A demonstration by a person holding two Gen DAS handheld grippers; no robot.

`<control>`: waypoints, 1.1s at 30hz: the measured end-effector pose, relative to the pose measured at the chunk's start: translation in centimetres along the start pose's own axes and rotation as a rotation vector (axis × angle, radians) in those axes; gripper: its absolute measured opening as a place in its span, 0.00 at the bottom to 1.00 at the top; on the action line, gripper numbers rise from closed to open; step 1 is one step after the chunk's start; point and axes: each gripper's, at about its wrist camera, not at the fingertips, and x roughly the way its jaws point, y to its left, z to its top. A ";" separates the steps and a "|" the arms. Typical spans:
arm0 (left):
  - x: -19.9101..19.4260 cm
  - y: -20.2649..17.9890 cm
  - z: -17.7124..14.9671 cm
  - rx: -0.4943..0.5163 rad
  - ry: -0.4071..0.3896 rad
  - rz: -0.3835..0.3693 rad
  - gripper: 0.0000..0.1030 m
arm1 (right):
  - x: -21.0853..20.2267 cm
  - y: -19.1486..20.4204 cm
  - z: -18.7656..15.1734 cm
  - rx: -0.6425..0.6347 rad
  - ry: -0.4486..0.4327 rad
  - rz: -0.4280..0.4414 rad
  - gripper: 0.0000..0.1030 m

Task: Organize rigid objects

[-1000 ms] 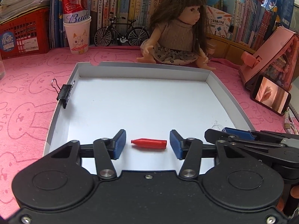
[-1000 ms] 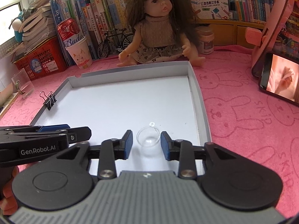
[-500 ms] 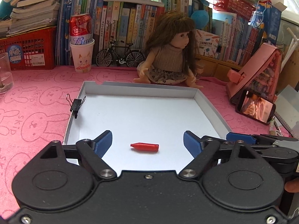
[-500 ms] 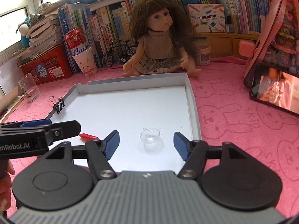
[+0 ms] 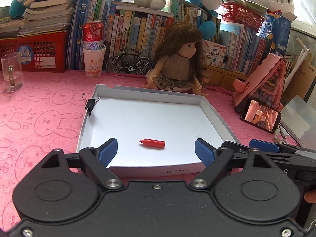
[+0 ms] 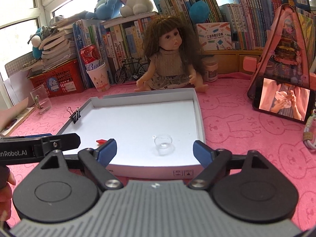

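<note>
red cap (image 5: 152, 143): small tapered rigid piece, lying flat on the floor of the white tray (image 5: 211, 109), toward the tray's near wall, pointed end toward the tray's left wall, touching nothing. clear cup (image 6: 163, 143): small transparent vessel, upright on the tray floor, near the tray's right wall and near wall, well apart from the red cap. binder clip (image 5: 91, 104): black, clamped on the tray's left wall, toward the far corner. left gripper (image 5: 156, 152): above the tray's near wall, jaws wide apart, blue pads either side of the red cap but clear of it, holding nothing. right gripper (image 6: 155, 151): also at the tray's near wall, jaws wide apart, the clear cup between and beyond the pads, not touched. doll (image 5: 177, 63): seated just behind the tray's far wall. paper cup (image 5: 93, 61) with a drink can in it: beyond the tray's far left corner. phone (image 5: 260, 116): propped, screen lit, right of the tray. step in hand, judged: both items set down in the tray and let go. next move, judged: lift both grippers off and seek another loose rigid item outside the tray, without nudging the light cup.
</note>
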 end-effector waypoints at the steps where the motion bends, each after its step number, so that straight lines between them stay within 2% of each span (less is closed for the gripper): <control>1: -0.3 0.0 -0.2 0.003 -0.005 0.004 0.83 | -0.3 0.0 -0.2 -0.002 -0.005 -0.002 0.89; 14: -3.3 -0.3 -3.3 0.017 -0.043 0.002 0.84 | -3.0 0.4 -2.5 -0.005 -0.056 -0.011 0.93; 22: -4.3 -1.4 -4.8 0.098 -0.088 0.013 0.84 | -4.2 1.1 -4.5 -0.055 -0.080 -0.027 0.97; 27: -5.0 -1.4 -5.6 0.094 -0.107 -0.011 0.85 | -4.7 0.9 -5.3 -0.054 -0.086 -0.040 0.98; 33: -5.8 -1.3 -6.9 0.110 -0.123 0.007 0.86 | -5.5 1.0 -6.2 -0.066 -0.105 -0.055 0.99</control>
